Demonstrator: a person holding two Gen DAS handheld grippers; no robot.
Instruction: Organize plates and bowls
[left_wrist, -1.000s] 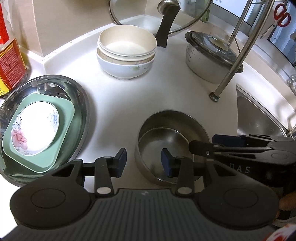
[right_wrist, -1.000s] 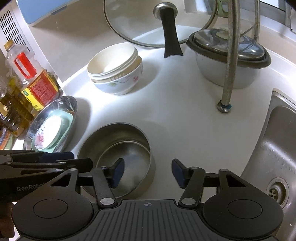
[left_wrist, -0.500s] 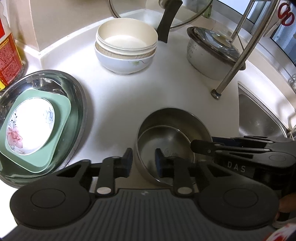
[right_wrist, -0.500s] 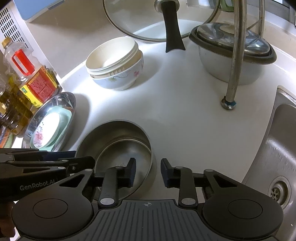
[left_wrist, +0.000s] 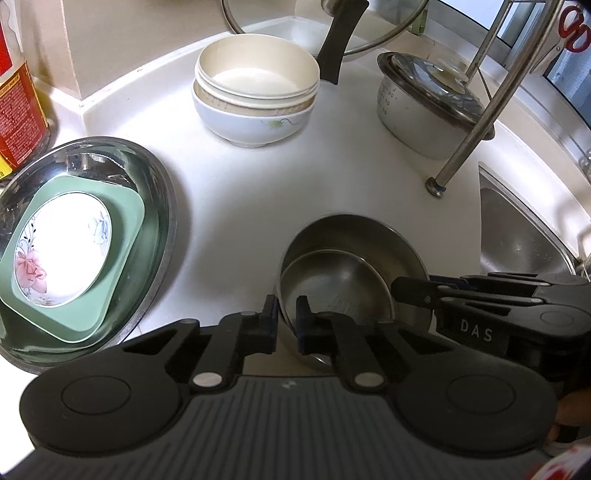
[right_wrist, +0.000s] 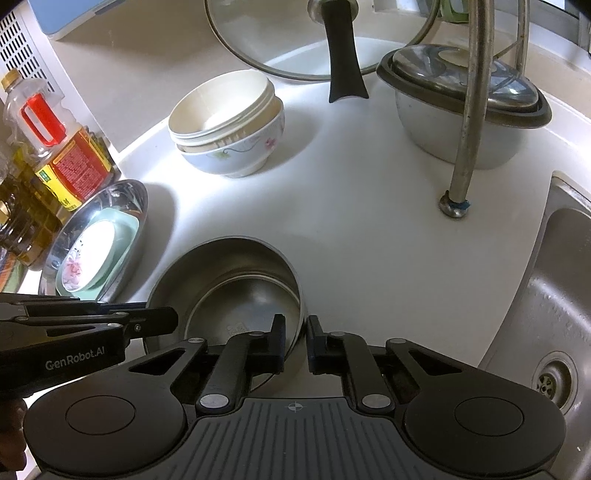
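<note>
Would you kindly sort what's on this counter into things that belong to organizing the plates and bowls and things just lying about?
Part of the job:
- steel bowls, nested, rim pinched by both hand-held grippers: left, right
- stacked bowls
- plates in steel basin

Lying about:
- oil bottle
- glass lid
- covered pot
- sink

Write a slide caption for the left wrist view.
Left tongs shut on the round steel bowl's near rim, right tongs gripping opposite, on the white counter.

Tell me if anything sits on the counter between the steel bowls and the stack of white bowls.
Nothing visible does. Bare white counter lies between the steel bowls and the stack of white bowls.
</note>
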